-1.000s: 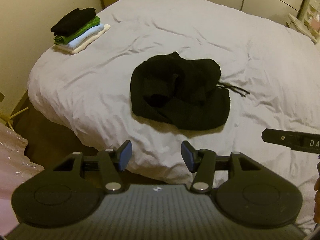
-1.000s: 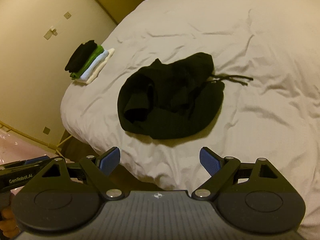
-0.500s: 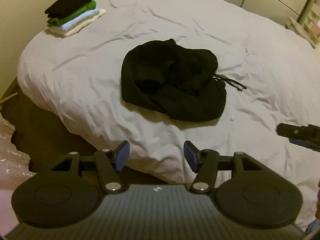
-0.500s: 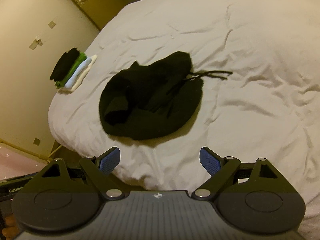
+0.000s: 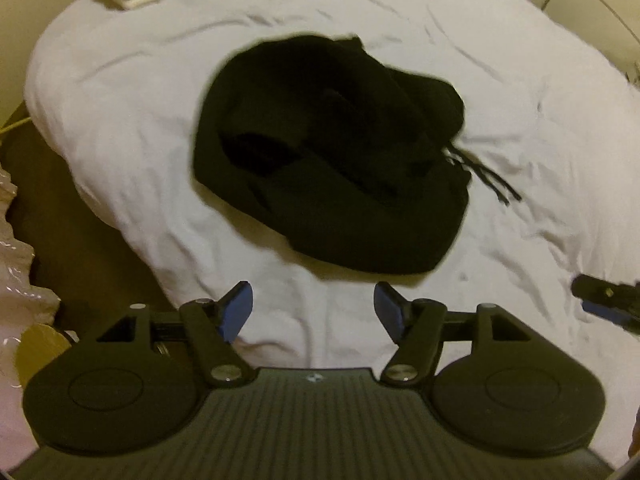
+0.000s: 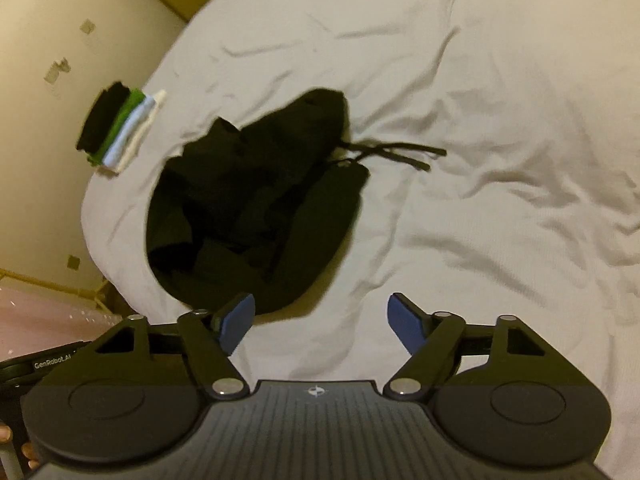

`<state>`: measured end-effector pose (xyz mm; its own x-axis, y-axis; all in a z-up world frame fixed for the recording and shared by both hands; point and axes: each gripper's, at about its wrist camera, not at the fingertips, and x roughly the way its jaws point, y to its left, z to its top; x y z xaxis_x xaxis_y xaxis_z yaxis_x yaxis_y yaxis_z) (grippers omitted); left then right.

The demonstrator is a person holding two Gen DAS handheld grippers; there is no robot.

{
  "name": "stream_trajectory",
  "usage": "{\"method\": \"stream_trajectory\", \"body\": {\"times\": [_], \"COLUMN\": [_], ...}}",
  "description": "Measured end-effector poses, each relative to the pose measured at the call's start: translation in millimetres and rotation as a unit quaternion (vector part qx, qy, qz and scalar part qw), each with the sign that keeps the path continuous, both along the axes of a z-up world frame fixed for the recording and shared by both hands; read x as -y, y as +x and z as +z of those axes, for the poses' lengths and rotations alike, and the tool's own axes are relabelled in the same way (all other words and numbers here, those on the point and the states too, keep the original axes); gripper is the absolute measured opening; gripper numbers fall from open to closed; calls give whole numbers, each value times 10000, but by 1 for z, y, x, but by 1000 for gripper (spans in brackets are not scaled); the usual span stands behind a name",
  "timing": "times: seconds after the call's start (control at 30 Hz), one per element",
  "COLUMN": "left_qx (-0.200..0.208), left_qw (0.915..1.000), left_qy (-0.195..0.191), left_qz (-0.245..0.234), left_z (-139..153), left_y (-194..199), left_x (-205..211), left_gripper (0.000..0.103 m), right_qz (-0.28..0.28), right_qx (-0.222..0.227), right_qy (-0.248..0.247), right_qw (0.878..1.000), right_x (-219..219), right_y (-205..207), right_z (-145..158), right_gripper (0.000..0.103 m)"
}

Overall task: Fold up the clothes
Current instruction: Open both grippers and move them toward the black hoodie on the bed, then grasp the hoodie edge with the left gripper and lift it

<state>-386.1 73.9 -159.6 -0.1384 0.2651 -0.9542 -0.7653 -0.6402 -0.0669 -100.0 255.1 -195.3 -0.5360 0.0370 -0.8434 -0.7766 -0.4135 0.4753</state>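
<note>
Lying garment: a black garment [image 5: 332, 168] is in a crumpled heap on the white bed cover [image 5: 132, 80], near the front edge of the bed, and nothing holds it.
Drawstring: two thin black cords [image 6: 394, 154] come out of the heap and lie on the cover toward the right side (they look like a drawstring, but the kind of garment I cannot tell).
Folded stack: a pile of folded clothes [image 6: 120, 128], black on top, then green, pale blue and white, is at the far left corner of the bed, well apart from the heap.
Left tongs: the left tongs [image 5: 313, 312] are above the front part of the cover, just before the heap; the blue pads are apart with only the cover between them, and the jaws have just been opening wider.
Right tongs: the right tongs [image 6: 321, 322] are also apart and empty, their left pad over the near edge of the heap; the jaws have just been closing a little.
Surroundings: a beige wall [image 6: 48, 20] stands behind the bed on the left.
</note>
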Motion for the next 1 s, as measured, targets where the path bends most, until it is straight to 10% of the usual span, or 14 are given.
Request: {"method": "stream_trajectory", "body": {"times": [0.27,0.6,0.73,0.83,1.0], "left_qx": [-422,-2021,-2417,-2311,-2171], "left_qw": [9914,9413,9179,9178,9216], "left_qy": [-438,-820,-983,-1088,-844], "left_qz": [-1163,-2578,-2990,-3039,-3104], "left_z": [-58,-131,-155,-166,-153], "left_y": [75,128,130,120,113], "left_x": [-63,-133,-141,-143,-125], "left_gripper": [63,64,45,13,2], "right_qz": [-30,-275,-304,-274,-174], "right_qx": [284,720,814,867,891], "right_qy": [-523,-732,-788,-810,-768], "right_qw": [9982,9943,9931,9926,9929], "right_x": [-44,-81,-90,-95,-104], "right_y": [18,59,66,64,53], "right_z": [-50,-82,-89,-95,-99], "right_gripper": [74,77,79,80,80]}}
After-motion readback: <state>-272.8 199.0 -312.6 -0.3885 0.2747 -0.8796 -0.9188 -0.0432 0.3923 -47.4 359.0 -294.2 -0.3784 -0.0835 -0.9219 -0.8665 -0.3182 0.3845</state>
